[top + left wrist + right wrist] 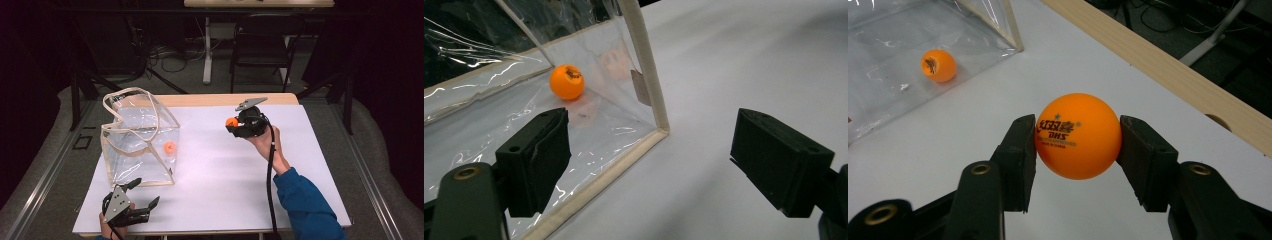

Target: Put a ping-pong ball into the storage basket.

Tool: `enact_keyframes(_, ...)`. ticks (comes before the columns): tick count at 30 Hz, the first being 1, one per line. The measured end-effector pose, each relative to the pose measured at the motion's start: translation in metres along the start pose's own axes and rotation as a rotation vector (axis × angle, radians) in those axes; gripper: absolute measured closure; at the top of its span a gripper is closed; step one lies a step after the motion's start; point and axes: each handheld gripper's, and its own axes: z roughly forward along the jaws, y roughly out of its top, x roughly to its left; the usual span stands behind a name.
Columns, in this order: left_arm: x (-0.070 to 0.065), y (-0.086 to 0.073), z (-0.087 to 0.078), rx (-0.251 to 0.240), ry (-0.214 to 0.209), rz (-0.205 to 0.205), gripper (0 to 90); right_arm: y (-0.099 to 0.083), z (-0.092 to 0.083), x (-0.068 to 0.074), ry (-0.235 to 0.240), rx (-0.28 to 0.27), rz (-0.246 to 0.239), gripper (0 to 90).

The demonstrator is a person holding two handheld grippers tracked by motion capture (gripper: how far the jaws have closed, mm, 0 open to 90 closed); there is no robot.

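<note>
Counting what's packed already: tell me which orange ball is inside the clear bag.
The ball lying on the clear bag's floor, untouched. The other ball is clamped in the right gripper over the white table.

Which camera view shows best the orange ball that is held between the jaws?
The right gripper view: the held ball is close, its printed logo readable, with both pads of the right hand-held gripper pressing it. In the high view it is a small orange dot.
</note>
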Motion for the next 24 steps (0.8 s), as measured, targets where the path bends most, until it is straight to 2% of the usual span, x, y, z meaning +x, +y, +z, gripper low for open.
enact_keyframes(24, 0.0, 0.0, 0.0, -0.002, 0.002, -0.001, 16.0, 0.017, -0.013, 0.006, -0.009, -0.048, -0.025, 50.6)
